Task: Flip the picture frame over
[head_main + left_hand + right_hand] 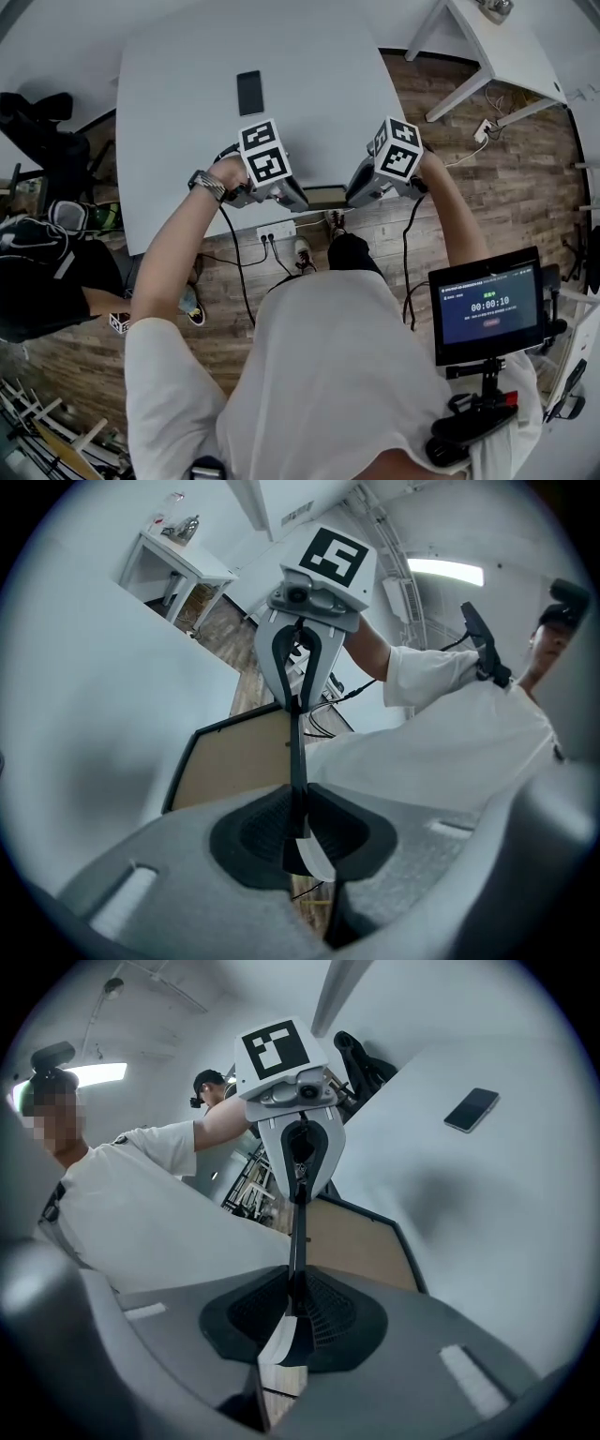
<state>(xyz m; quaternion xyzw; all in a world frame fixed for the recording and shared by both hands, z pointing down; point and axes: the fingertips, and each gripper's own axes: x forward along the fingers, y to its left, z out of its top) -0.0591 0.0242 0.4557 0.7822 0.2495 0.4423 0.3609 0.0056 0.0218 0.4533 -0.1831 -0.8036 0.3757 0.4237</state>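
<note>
left claw (298,829): pads clamped together on the thin edge of the picture frame (234,761), at one end of it.
right claw (292,1309): clamped the same way on the frame's opposite edge (each claw shows end-on in the other's gripper view, across the frame).
picture frame: held between the two claws and raised on edge at a tilt. its brown backing board with a dark border is turned away from the person's white shirt. it hangs at the near edge of the counter (187,112); whether its lower edge touches the counter cannot be told.
wrist: a watch (208,185) on the left one.
counter: pale grey, with a dark phone (249,92) lying flat well beyond the frame.
floor (469,206): wood planks, with a power strip (275,231) and cables below the counter's near edge.
screen (487,305): on a stand at the person's right, showing a timer.
</note>
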